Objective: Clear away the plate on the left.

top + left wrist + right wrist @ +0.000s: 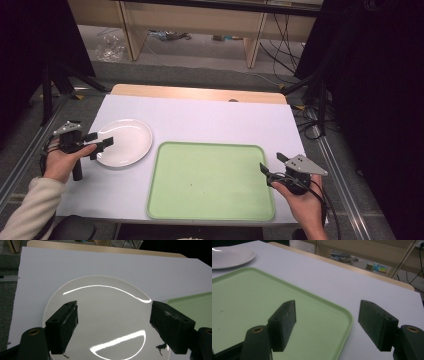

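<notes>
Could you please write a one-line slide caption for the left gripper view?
Open left gripper poised over an empty white plate on the white table, beside a green tray.

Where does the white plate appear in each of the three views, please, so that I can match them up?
High view: the white plate lies left of centre on the white table cover, beside the left gripper.
Left gripper view: it fills the middle and bottom, behind the open jaws.
Right gripper view: its edge shows at the top left corner.
Shared landmark: the green tray, next to the plate.
</notes>
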{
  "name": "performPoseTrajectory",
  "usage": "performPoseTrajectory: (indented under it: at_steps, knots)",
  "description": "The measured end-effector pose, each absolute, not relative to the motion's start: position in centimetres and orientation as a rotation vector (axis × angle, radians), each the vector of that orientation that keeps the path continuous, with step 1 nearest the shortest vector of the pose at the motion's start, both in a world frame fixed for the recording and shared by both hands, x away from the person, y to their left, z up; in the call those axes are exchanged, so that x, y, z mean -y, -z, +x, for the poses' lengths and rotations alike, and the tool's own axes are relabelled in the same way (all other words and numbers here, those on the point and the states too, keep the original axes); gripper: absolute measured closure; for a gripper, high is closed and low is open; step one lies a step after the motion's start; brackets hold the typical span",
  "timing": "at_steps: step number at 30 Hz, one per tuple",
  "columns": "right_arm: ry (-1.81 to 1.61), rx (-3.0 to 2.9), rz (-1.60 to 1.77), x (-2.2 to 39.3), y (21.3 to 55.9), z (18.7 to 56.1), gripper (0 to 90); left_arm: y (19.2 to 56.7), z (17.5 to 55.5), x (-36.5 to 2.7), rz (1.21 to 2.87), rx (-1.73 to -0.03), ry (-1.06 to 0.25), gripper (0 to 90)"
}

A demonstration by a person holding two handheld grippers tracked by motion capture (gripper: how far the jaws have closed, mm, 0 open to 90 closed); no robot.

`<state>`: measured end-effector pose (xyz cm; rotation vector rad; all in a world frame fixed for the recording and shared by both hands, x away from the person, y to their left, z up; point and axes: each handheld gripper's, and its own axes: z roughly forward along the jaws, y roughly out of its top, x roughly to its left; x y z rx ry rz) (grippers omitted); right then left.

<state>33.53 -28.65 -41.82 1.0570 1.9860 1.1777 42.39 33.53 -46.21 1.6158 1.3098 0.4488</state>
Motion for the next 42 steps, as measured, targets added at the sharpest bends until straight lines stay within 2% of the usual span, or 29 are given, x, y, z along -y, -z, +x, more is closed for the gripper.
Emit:
performPoseTrajectory:
  at_steps: [9, 17, 35, 42]
  knots:
    - [-1.183, -1.974, 1.058, 28.6, 41.8, 33.5, 31.3, 47.1, 42.4, -35.1, 1.637, -1.406, -0.465, 24.6]
    - [-1.179, -1.981, 1.058, 28.7, 41.8, 33.6, 31.3, 48.0, 42.6, -35.8, 1.585, -1.480, -0.370, 25.9]
    - [-1.178, -1.974, 1.055, 28.6, 41.7, 33.5, 31.5, 49.2, 42.9, -36.5, 1.552, -1.607, -0.260, 32.0]
    - [-1.174, -1.967, 1.035, 28.6, 41.7, 33.6, 31.5, 49.6, 43.1, -36.7, 1.497, -1.681, -0.167, 39.0]
